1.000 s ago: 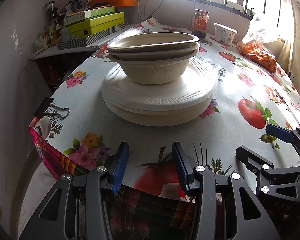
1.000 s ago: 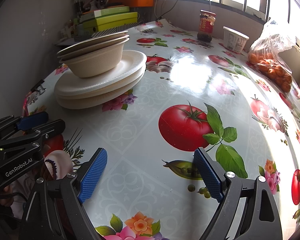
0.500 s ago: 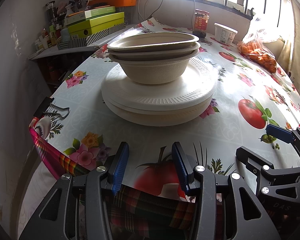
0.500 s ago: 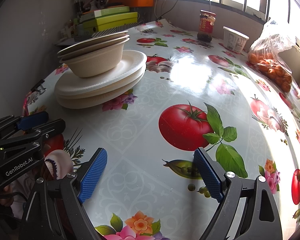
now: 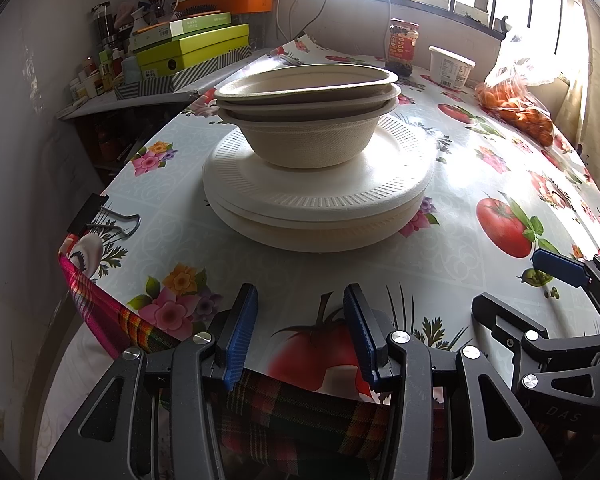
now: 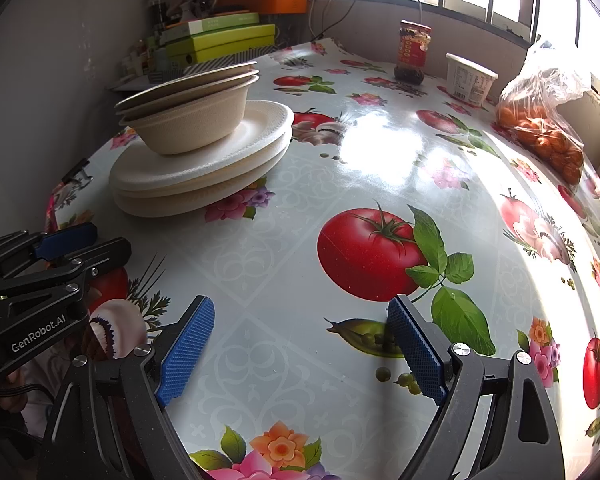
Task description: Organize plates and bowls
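Three beige bowls [image 5: 308, 128] [image 6: 188, 108] sit nested on a stack of white and cream plates [image 5: 320, 204] [image 6: 204, 176] on the flowered tablecloth. My left gripper [image 5: 300, 328] hovers over the table's near edge, short of the stack, jaws open a moderate gap with nothing between them. My right gripper [image 6: 300, 344] stands wide open above the cloth to the right of the stack, also empty. Each gripper shows in the other's view: the right gripper [image 5: 548, 280] at the right edge, the left gripper [image 6: 84, 240] at the left edge.
A jar [image 6: 412, 56], a white tub [image 6: 470, 80] and a bag of oranges [image 6: 540, 128] stand along the far edge by the window. Stacked boxes [image 5: 192, 56] fill a shelf at back left. A binder clip [image 5: 100, 216] holds the cloth's left edge.
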